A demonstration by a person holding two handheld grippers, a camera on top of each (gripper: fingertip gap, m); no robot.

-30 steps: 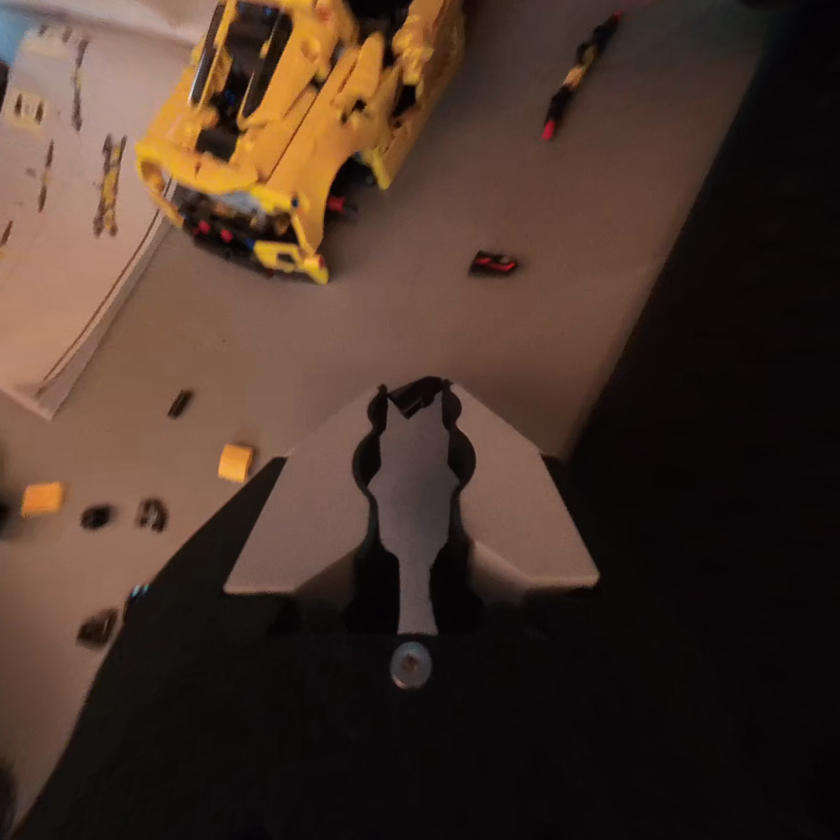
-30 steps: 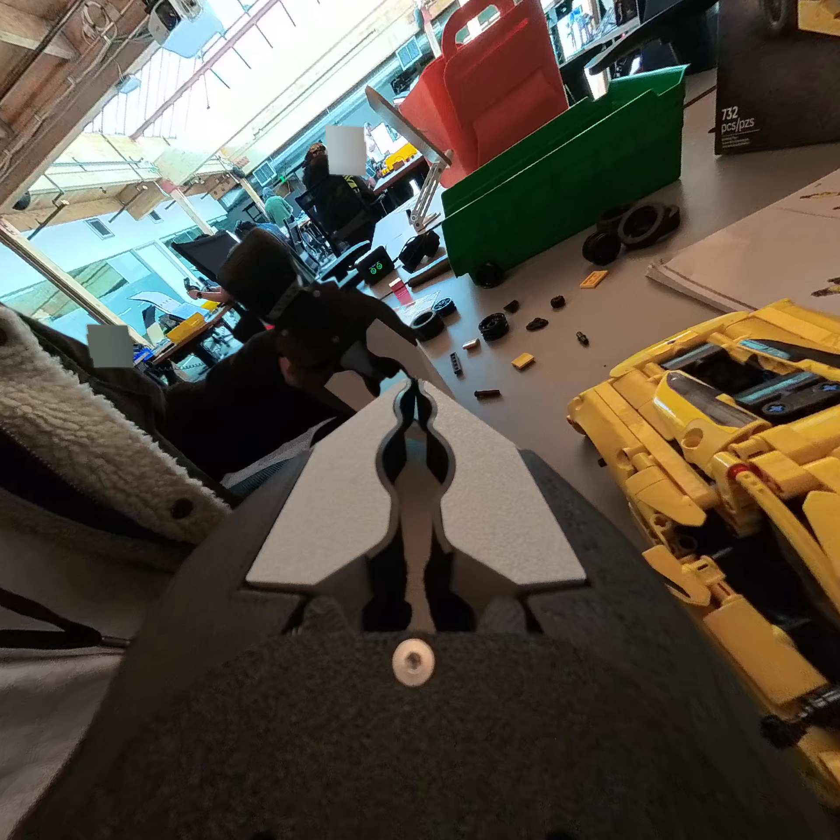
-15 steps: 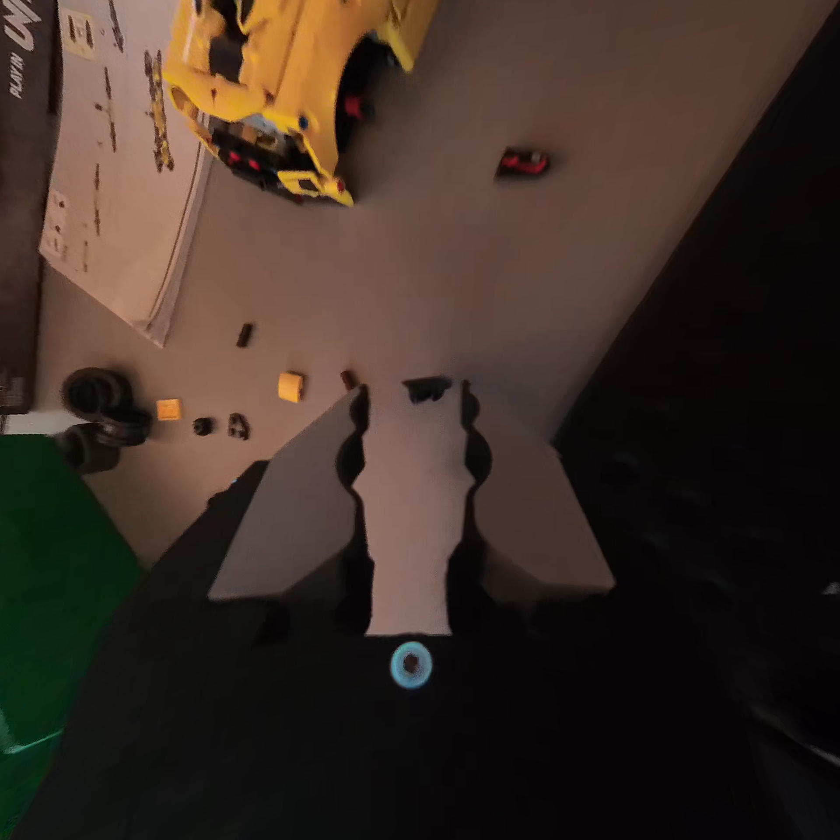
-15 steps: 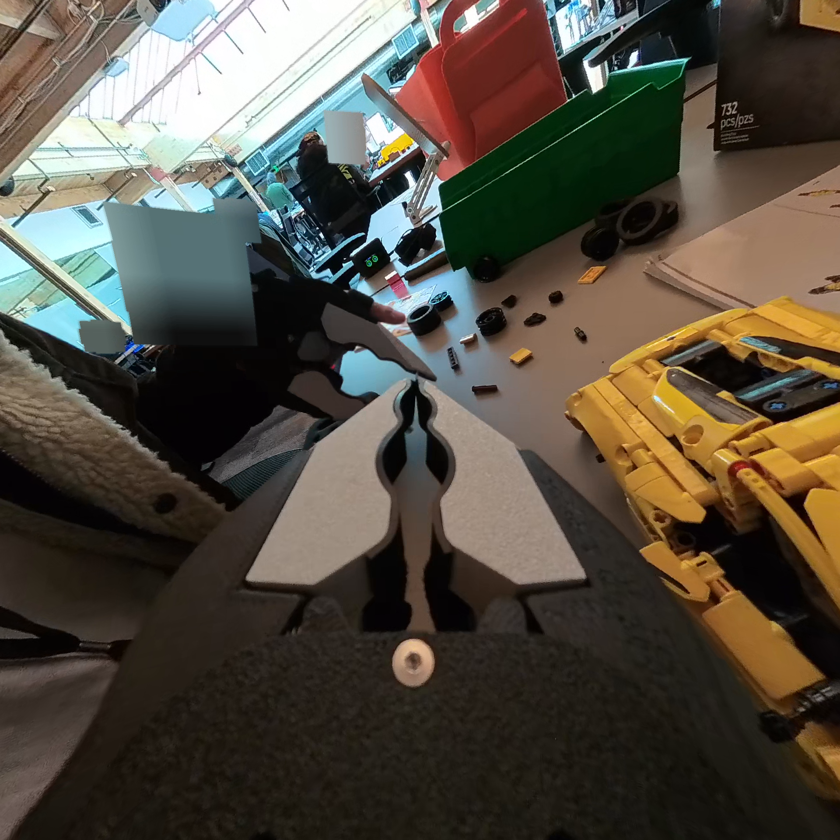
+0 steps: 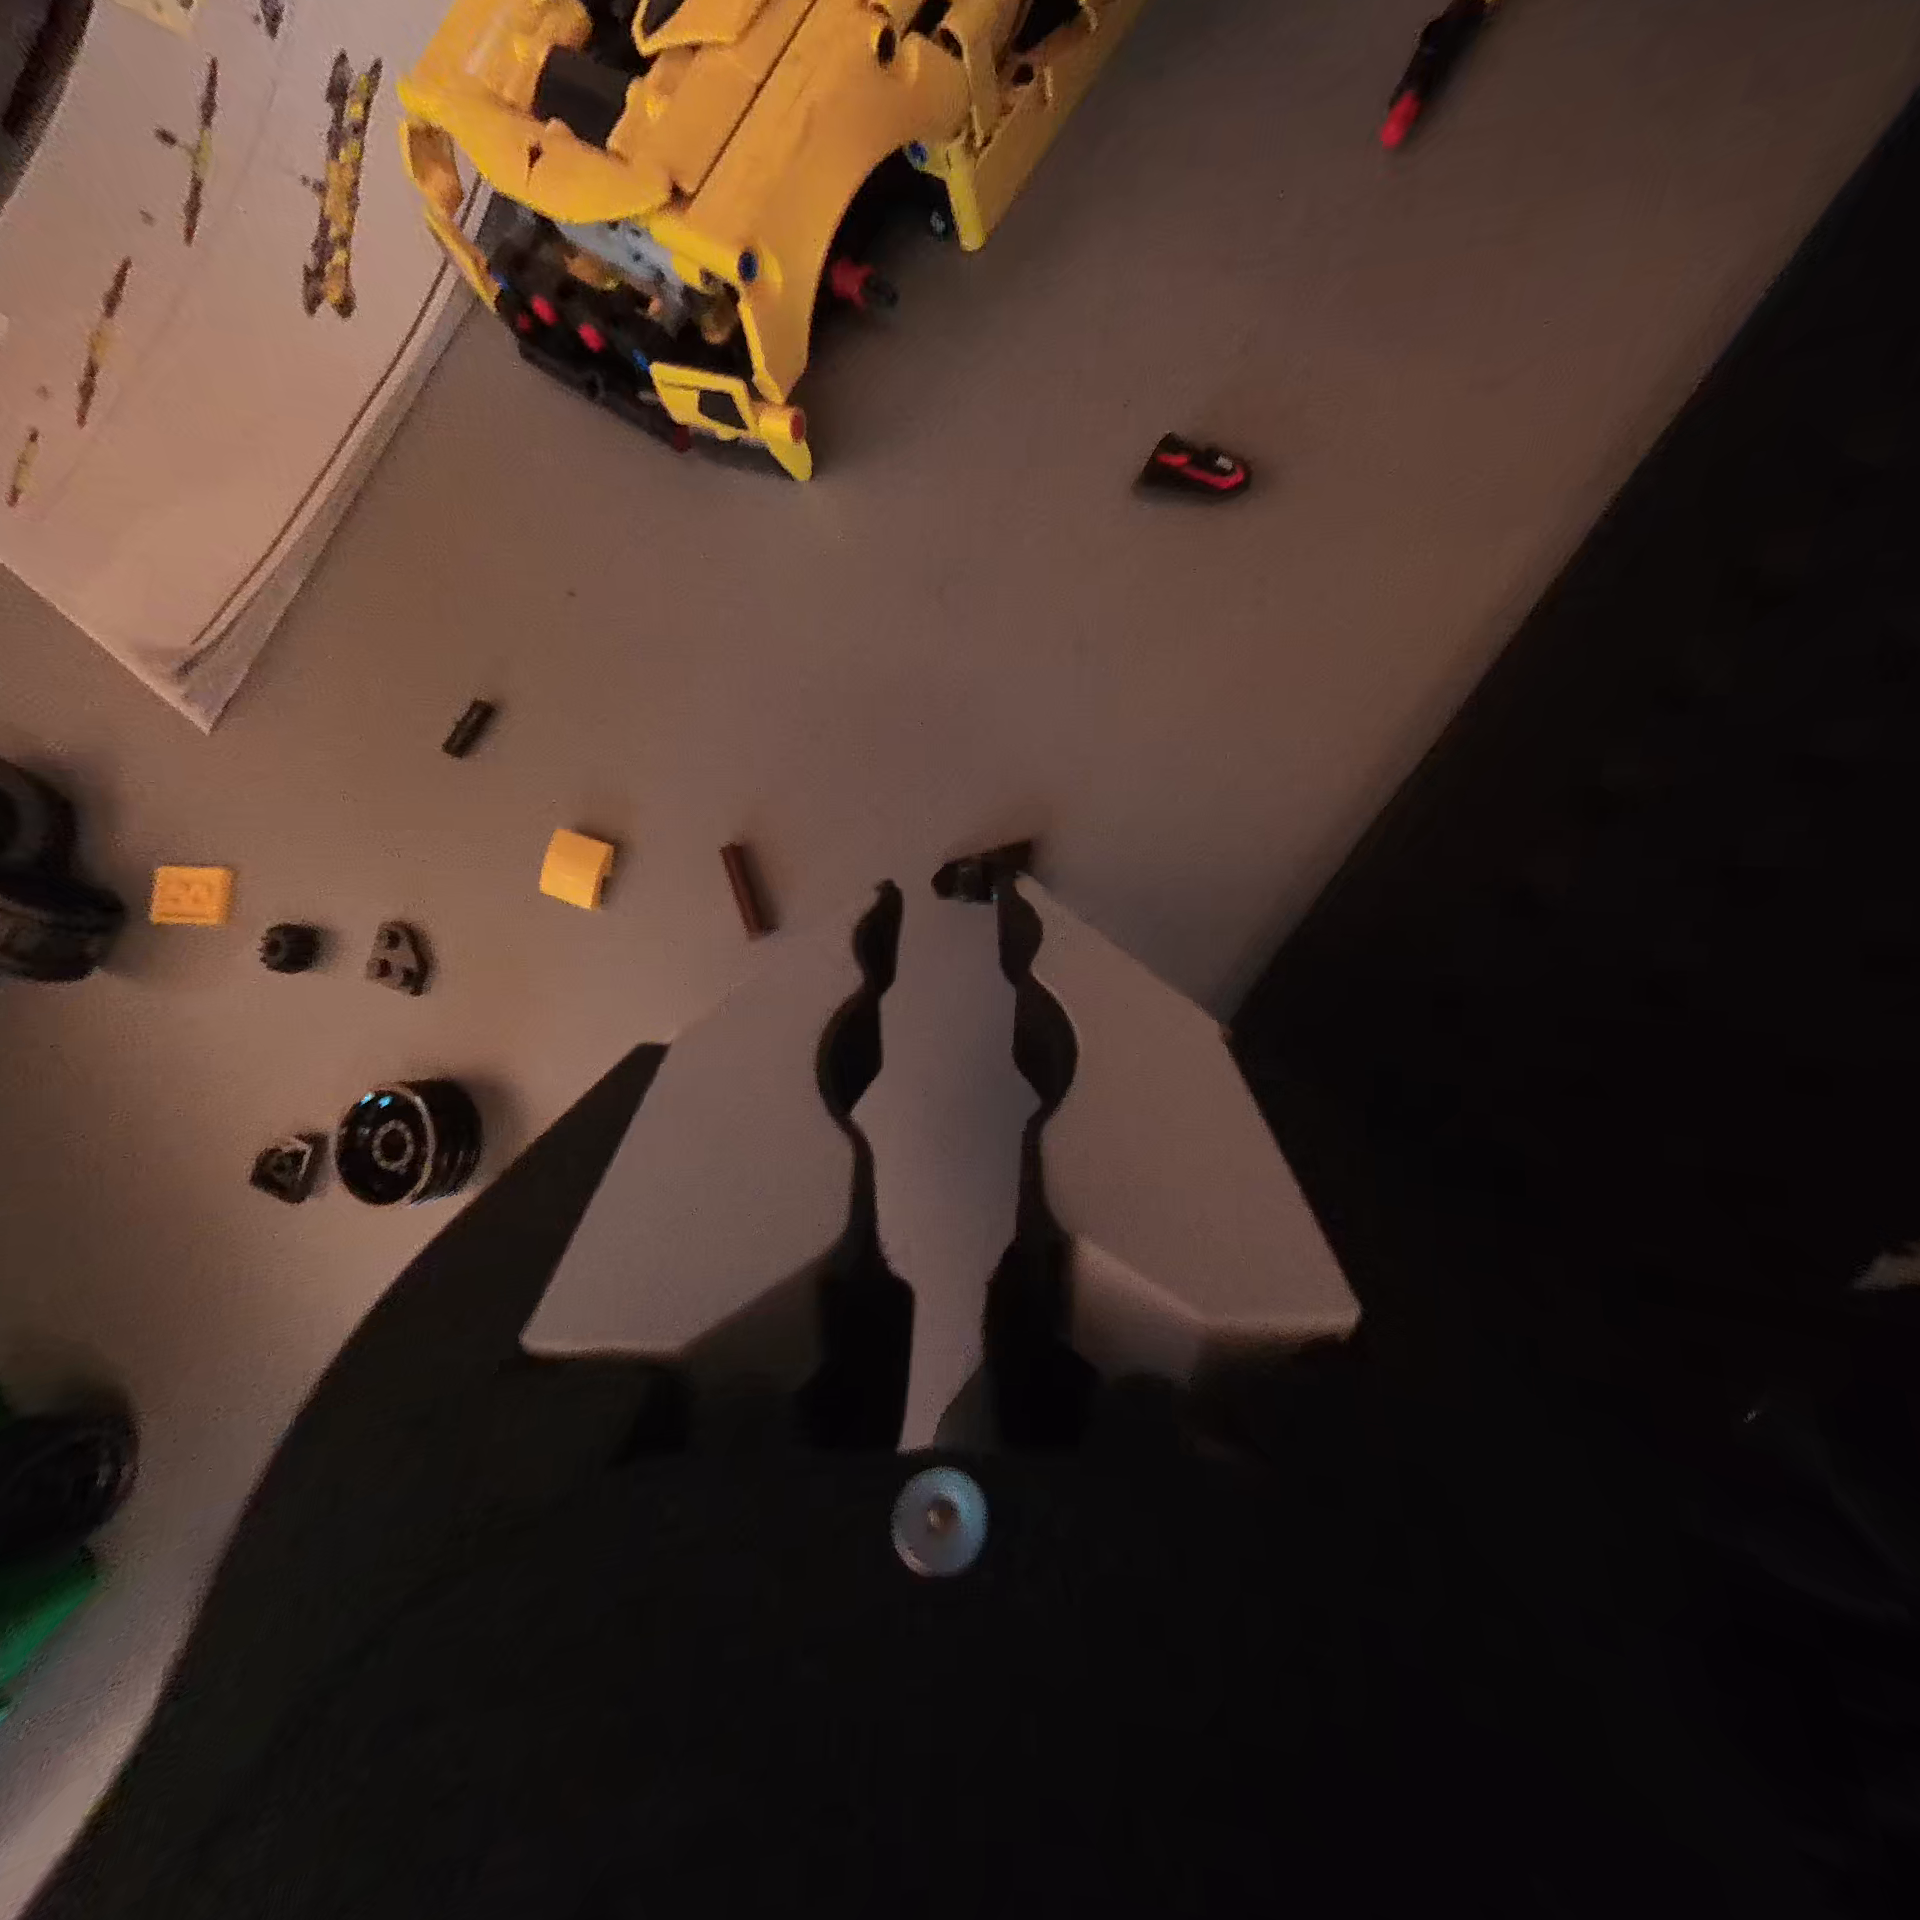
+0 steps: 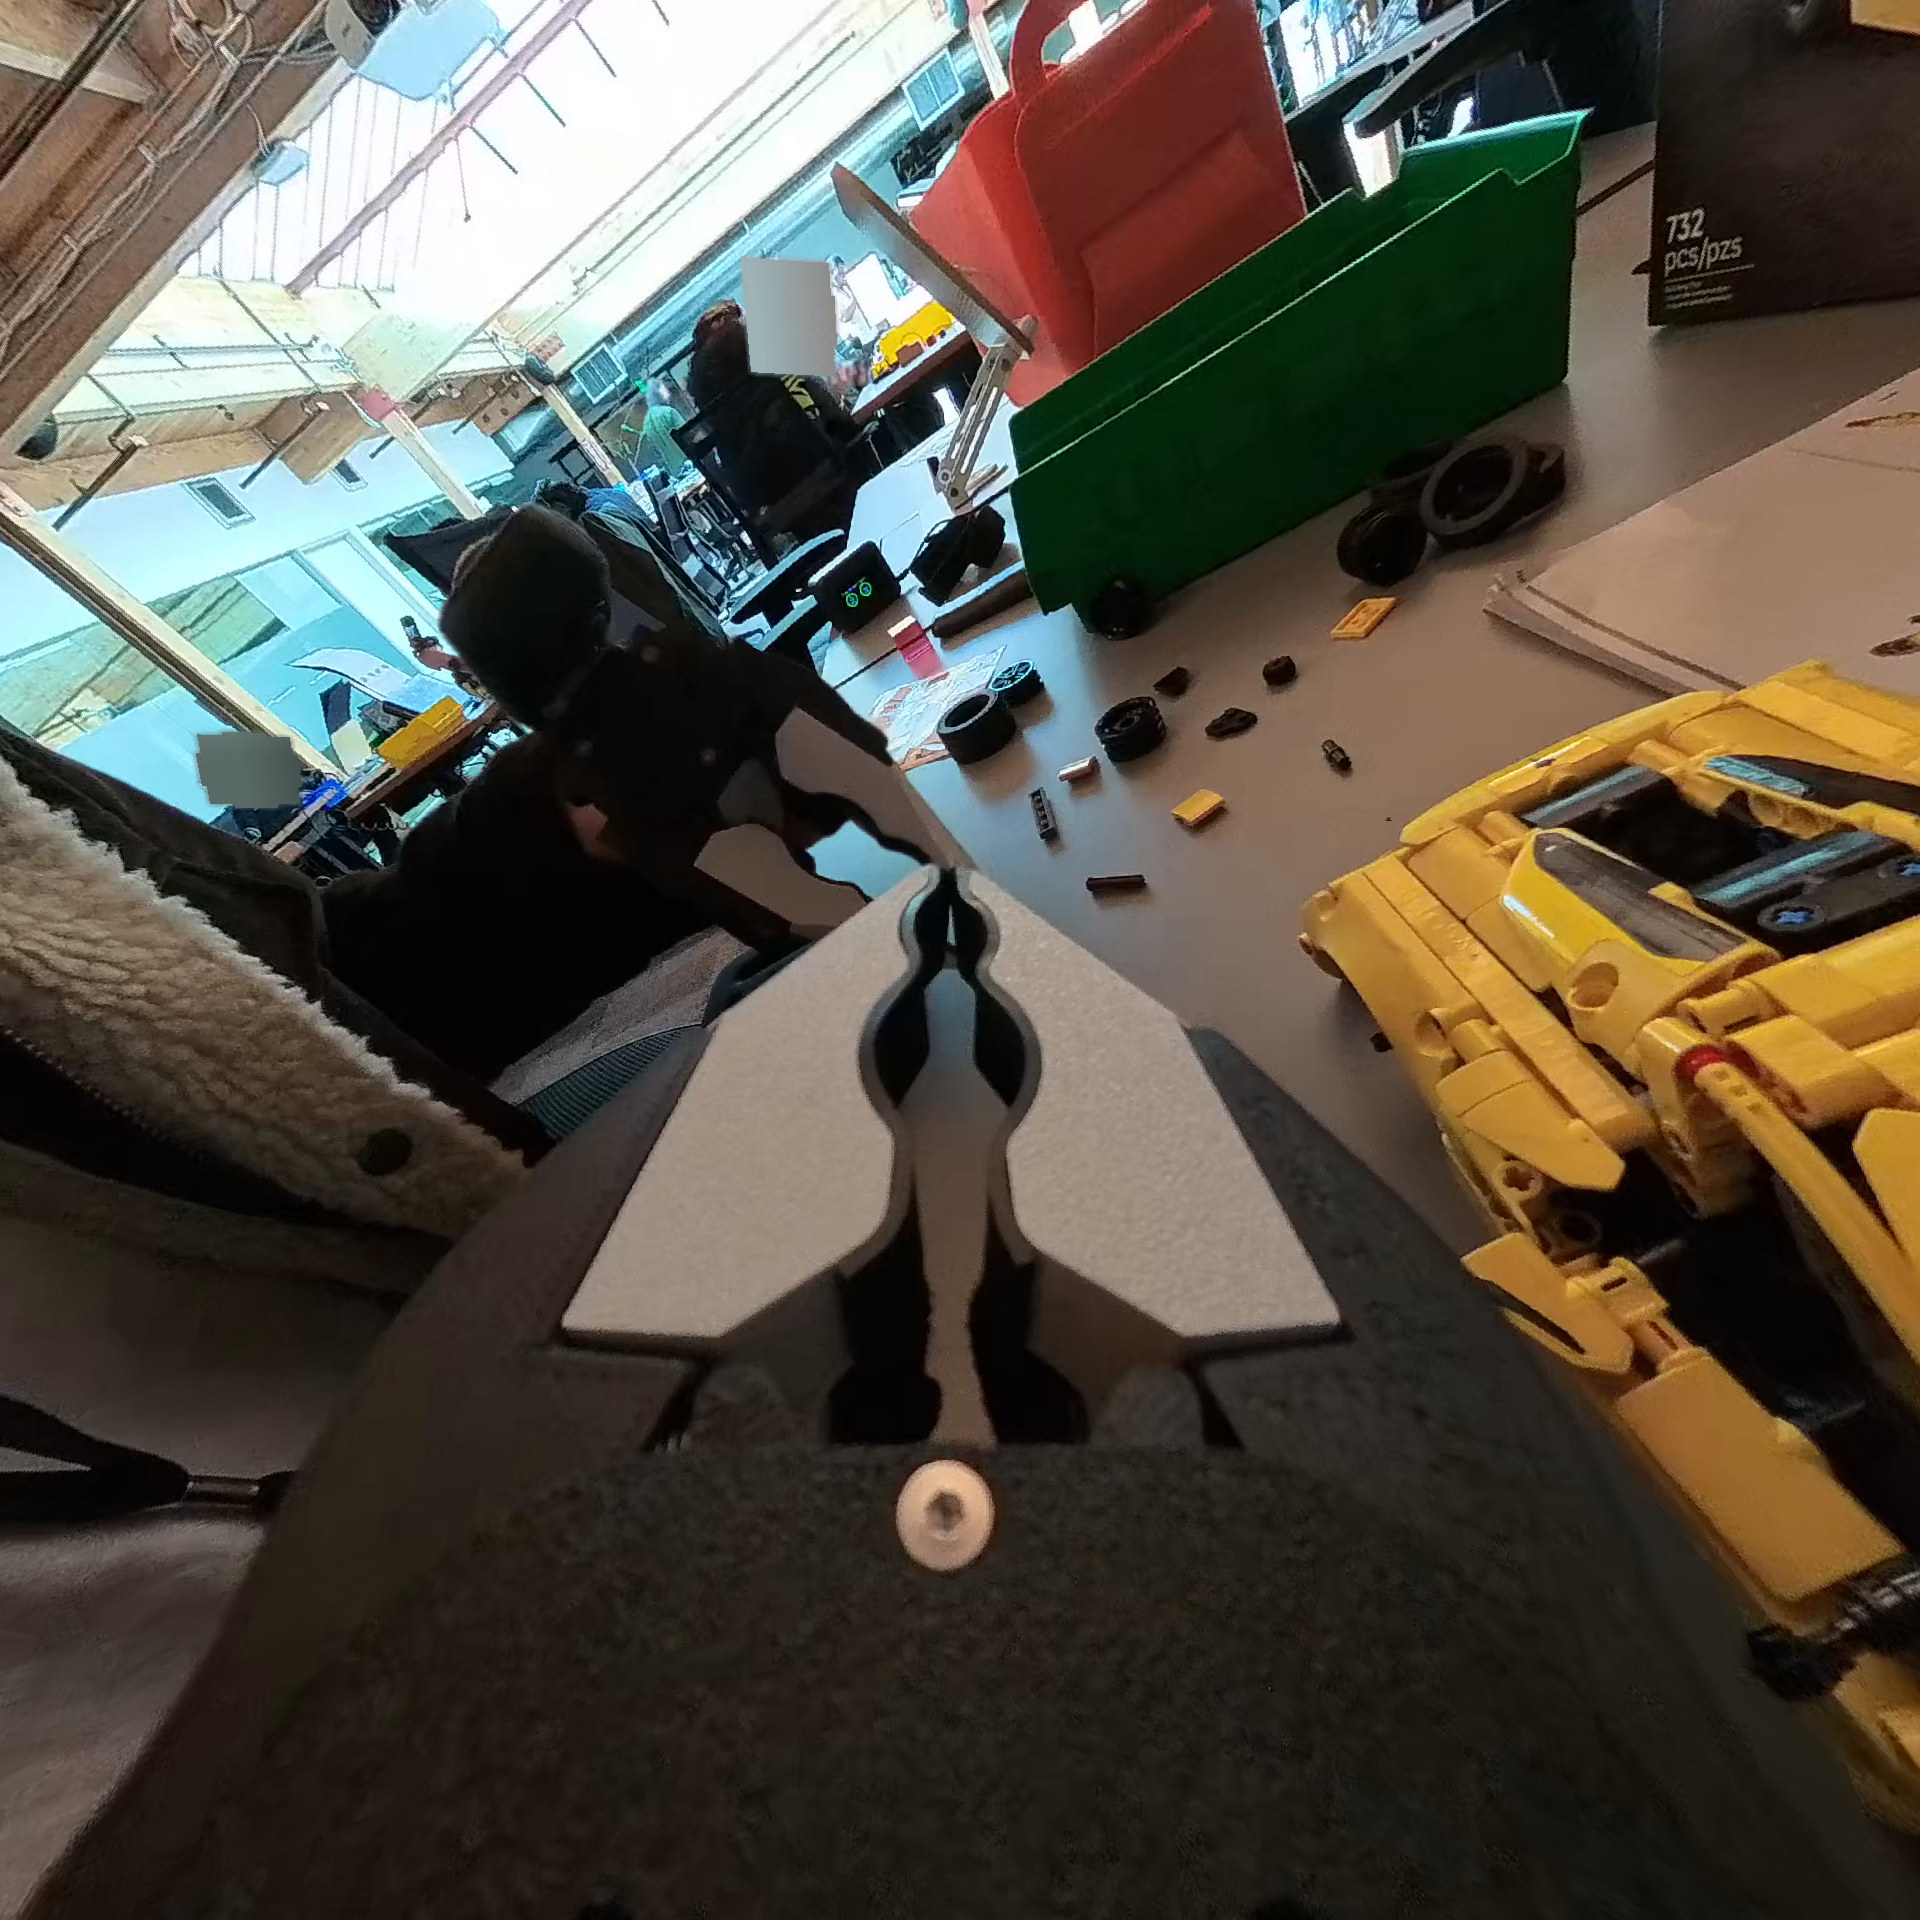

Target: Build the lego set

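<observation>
Yellow lego car (image 5: 727, 177) lengthwise beside booklet (image 5: 187, 343)

Surface: grey counter (image 5: 935, 644).
Model: yellow car (image 5: 727, 197), by the instruction booklet (image 5: 187, 395).
Loose pieces: black wheel (image 5: 407, 1141), two yellow bricks (image 5: 577, 868), brown pin (image 5: 746, 888), black-red piece (image 5: 1195, 473).
Far end: green bin (image 6: 1299, 384), tyres (image 6: 1455, 499).

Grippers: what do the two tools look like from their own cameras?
Both match. Left gripper and right gripper each have a black textured body, a silver screw at the centre, and two pale grey wedge-shaped fingers with wavy, scalloped black inner edges. No cables or markings show.
</observation>
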